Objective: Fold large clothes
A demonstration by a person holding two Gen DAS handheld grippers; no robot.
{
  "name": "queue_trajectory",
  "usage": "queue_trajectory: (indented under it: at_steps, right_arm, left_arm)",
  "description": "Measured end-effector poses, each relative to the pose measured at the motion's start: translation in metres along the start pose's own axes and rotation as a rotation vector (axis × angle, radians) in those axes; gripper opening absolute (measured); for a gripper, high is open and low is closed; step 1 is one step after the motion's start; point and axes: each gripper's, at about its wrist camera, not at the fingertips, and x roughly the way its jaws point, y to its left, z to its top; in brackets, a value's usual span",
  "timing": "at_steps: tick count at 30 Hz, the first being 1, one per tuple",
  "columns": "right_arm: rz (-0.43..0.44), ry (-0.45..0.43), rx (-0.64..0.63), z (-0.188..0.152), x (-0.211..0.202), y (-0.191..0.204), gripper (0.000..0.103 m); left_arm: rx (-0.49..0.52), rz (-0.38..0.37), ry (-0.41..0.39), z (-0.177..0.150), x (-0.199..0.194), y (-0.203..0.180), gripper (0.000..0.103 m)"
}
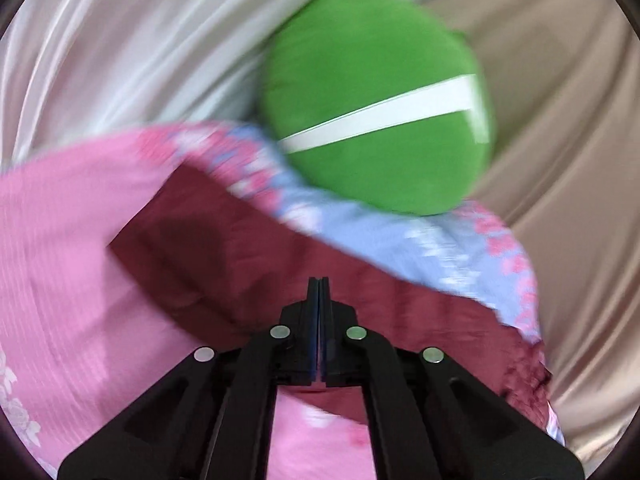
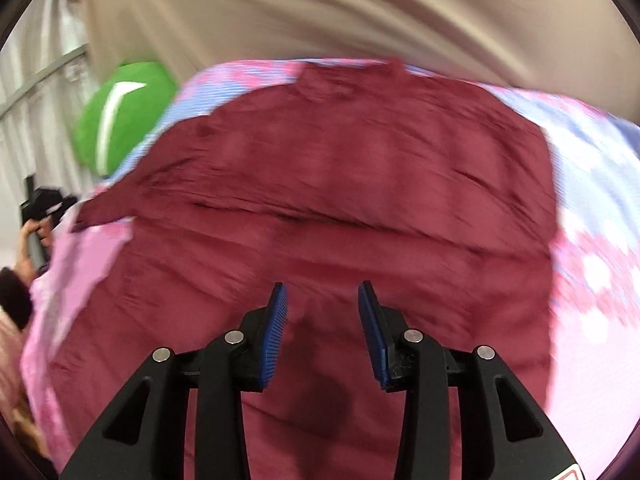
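Note:
A large maroon garment (image 2: pixel 340 200) lies spread flat on a pink and blue floral bedsheet (image 2: pixel 592 240), collar at the far side and one sleeve stretched to the left. My right gripper (image 2: pixel 322 292) is open and empty, hovering above the garment's near half. In the left wrist view, part of the maroon garment (image 1: pixel 260 264) shows, with a folded sleeve edge at the left. My left gripper (image 1: pixel 319 280) is shut with its jaws pressed together above that cloth; nothing shows between them. Both views are motion-blurred.
A round green cushion (image 1: pixel 376 100) with a white stripe sits on the sheet beyond the garment, also in the right wrist view (image 2: pixel 120 124). Beige (image 1: pixel 560 140) and white (image 1: pixel 120 48) curtains hang behind. The person's hand with the left gripper (image 2: pixel 40 216) shows at the bed's left edge.

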Motion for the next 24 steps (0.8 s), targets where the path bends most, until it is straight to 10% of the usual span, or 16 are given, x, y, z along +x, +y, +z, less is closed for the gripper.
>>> queue_trajectory:
  at_steps: [8, 13, 24]
  right_arm:
    - [0.155, 0.057, -0.14, 0.05, 0.061, 0.114, 0.037]
    - [0.177, 0.064, -0.204, 0.054, 0.084, 0.156, 0.037]
    - [0.115, 0.079, -0.152, 0.105, 0.16, 0.185, 0.035]
  left_arm:
    - [0.119, -0.065, -0.003, 0.017, -0.043, -0.077, 0.0]
    - [0.043, 0.057, 0.036, 0.0, -0.031, -0.021, 0.05]
    - [-0.261, 0.039, 0.059, -0.017, 0.016, 0.082, 0.062]
